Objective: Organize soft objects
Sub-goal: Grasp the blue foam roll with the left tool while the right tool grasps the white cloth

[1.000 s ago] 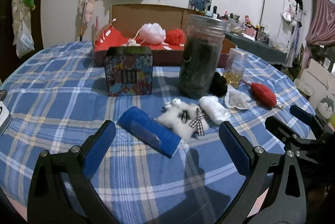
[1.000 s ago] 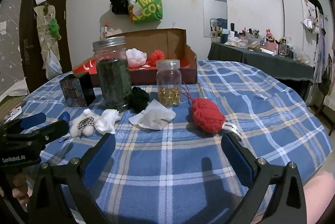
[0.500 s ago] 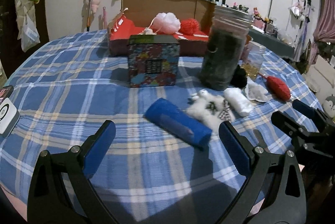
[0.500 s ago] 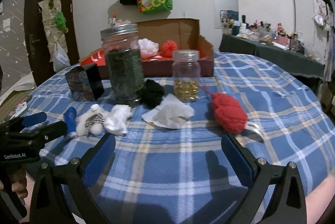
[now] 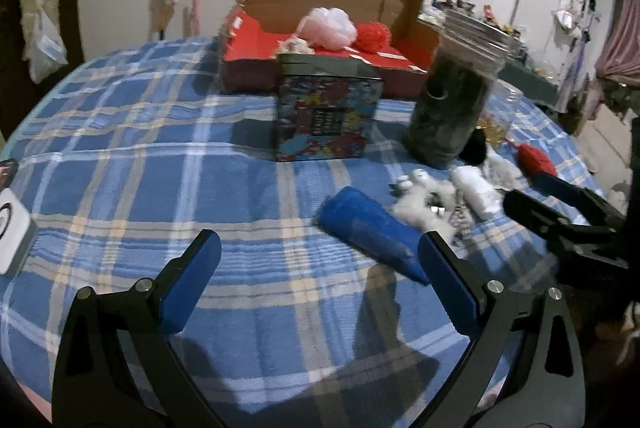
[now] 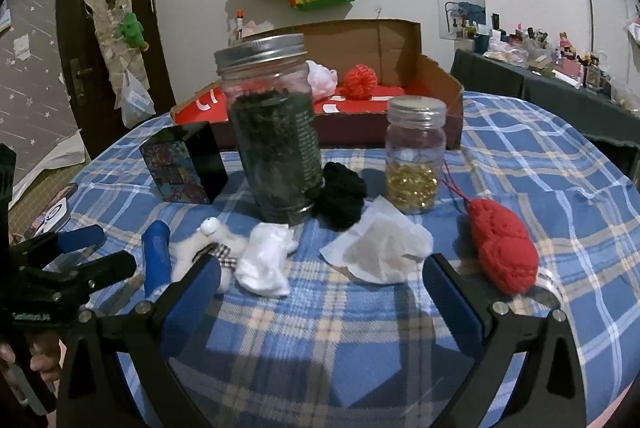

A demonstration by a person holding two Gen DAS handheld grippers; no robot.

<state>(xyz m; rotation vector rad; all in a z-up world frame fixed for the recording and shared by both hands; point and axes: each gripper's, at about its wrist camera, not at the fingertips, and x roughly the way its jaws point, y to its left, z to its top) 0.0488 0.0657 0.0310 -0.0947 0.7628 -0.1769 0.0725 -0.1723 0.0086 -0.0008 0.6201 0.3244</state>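
Holding both my left gripper (image 5: 320, 276) and right gripper (image 6: 322, 292) spread and empty, I saw two puffs already in the cardboard box (image 6: 440, 100); blue roll (image 5: 372, 232), white sock (image 6: 266, 260) and red knit (image 6: 502, 248) lay before it.

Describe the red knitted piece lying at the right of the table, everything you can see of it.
The red knitted piece is a chunky oval lump of bright red yarn, soft-looking, lying flat on the blue plaid tablecloth. A thin red cord runs from its far end towards the small jar of golden beads. It lies right of the crumpled white tissue, apart from it. No gripper touches it.
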